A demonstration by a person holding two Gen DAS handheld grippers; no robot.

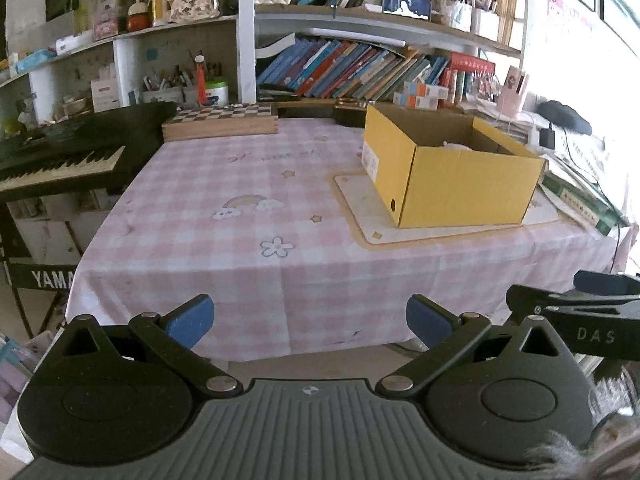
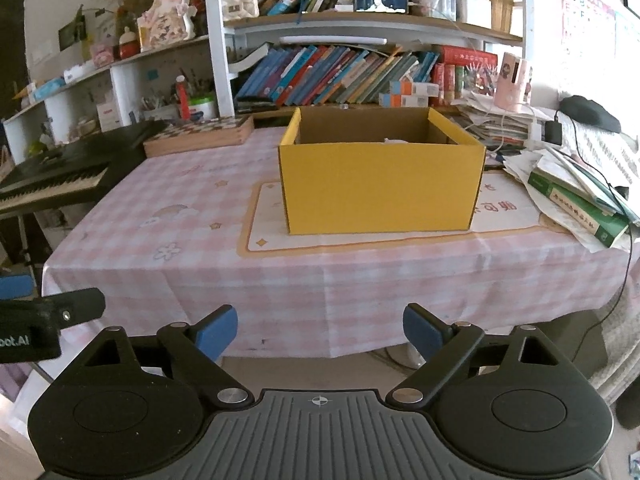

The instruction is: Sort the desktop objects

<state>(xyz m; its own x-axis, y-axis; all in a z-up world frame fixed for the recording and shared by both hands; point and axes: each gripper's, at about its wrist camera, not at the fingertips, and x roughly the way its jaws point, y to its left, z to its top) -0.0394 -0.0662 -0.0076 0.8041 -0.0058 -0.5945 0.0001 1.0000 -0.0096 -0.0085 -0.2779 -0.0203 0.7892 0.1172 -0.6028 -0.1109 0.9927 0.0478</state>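
Both claws hang short of the table's near edge, blue pads spread apart with nothing between them: the left claw (image 1: 310,322) and the right claw (image 2: 320,330). On the pink checked table (image 1: 248,240), a yellow box (image 2: 382,184) sits on a cream mat (image 2: 320,240), at about 1 o'clock from the left claw and 12 o'clock from the right. Something white barely shows inside the box.

A keyboard (image 1: 60,160) stands beside the table; books (image 2: 340,72) line the shelf.
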